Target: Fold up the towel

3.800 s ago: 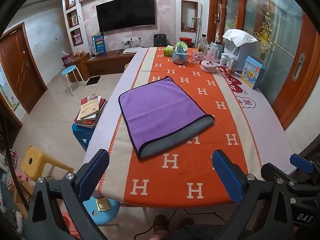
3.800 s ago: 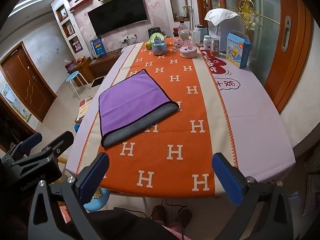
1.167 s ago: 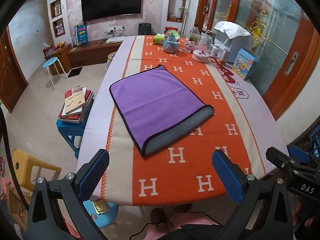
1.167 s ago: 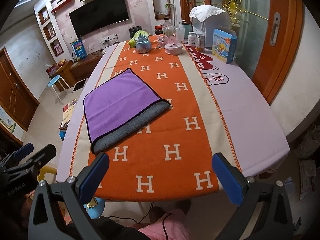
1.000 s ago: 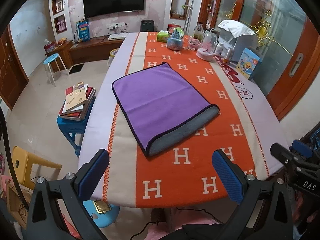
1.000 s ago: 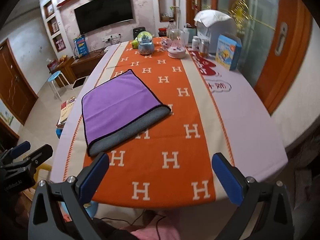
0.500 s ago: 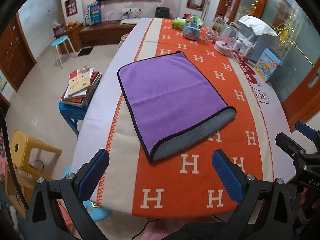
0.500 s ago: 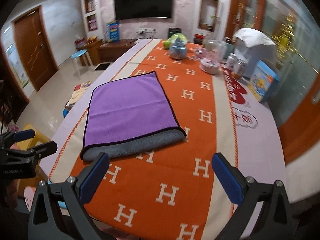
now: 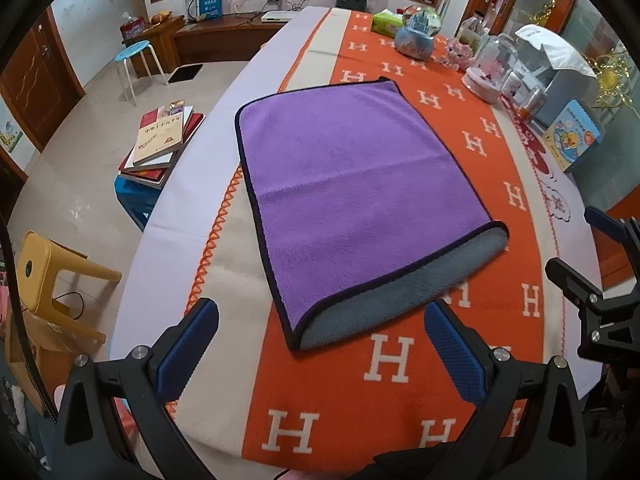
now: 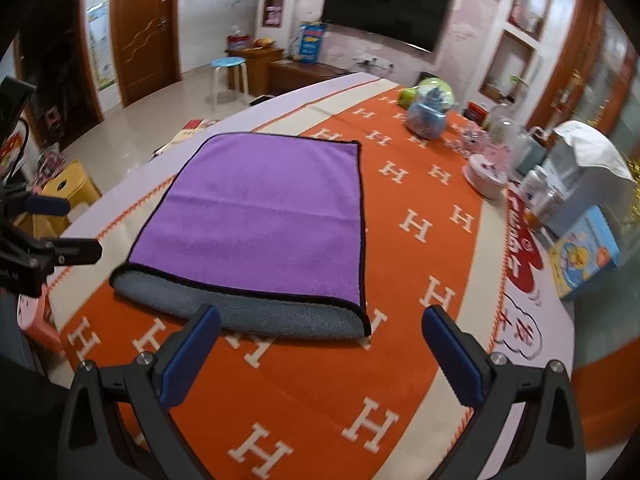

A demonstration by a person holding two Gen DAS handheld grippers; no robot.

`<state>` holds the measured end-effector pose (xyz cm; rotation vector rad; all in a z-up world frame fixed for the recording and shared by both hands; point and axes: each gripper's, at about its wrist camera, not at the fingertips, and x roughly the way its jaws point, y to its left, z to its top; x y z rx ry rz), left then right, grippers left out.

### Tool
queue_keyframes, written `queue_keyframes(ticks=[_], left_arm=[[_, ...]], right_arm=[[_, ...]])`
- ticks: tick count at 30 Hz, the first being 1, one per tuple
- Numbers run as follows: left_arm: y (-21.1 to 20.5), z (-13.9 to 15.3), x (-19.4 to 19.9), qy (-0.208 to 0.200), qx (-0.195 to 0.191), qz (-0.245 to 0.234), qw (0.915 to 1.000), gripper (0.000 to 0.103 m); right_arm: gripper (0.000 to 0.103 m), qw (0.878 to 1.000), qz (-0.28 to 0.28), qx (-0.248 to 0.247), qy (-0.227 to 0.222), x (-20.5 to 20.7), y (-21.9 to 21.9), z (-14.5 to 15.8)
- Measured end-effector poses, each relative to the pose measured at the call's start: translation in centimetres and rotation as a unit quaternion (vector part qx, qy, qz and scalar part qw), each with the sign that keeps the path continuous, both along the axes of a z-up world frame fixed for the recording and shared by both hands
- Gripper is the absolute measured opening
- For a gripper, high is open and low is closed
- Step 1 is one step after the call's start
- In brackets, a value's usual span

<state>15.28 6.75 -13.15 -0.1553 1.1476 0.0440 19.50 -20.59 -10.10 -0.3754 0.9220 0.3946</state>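
A purple towel (image 9: 352, 168) with a dark hem lies flat on the orange H-patterned tablecloth (image 9: 384, 364), folded once so its grey underside (image 9: 404, 296) shows along the near edge. It also shows in the right wrist view (image 10: 264, 216). My left gripper (image 9: 320, 348) is open and empty, just short of the towel's near left corner. My right gripper (image 10: 320, 352) is open and empty, hovering before the near grey edge (image 10: 280, 316). Each gripper appears at the other view's edge.
At the table's far end stand a snow globe (image 9: 418, 36), a tissue pack (image 9: 388, 22), a glass dome (image 9: 490, 68), bottles and a picture box (image 9: 576, 136). Left of the table are books on a blue stool (image 9: 160, 140) and a yellow stool (image 9: 44, 268).
Both grippers have moved forward and lower toward the towel's near edge; the towel now looks much larger. The right gripper has swung leftwards. The towel has not moved.
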Motion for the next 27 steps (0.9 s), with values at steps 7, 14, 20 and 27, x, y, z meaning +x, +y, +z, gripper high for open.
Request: queue_keyframes(ticks=[7,14,20,27], left_arm=[[0.8,-3.1,1.3,0.027,0.006,0.011,0.9996,0.102],[1.0,-5.6,2.1,0.034,0.002,0.002,0.9994,0.102],[0.8,-7.7,3.2,0.049,-0.019,0.0,0.9986,0.101],[0.8,-9.6,4.1,0.069,-0.05,0.016,0.9962,0.093]], right_arm=[[0.096,0.999,0.038,0.012,0.028,2.6,-1.0,-3.4],[0.089,0.996,0.067,0.014,0.054,4.3,-1.4,-6.4],[0.081,0.995,0.068,0.021,0.076,5.2,-2.0,-8.2],[0.069,0.992,0.072,0.024,0.096,6.0,-2.4,-9.5]])
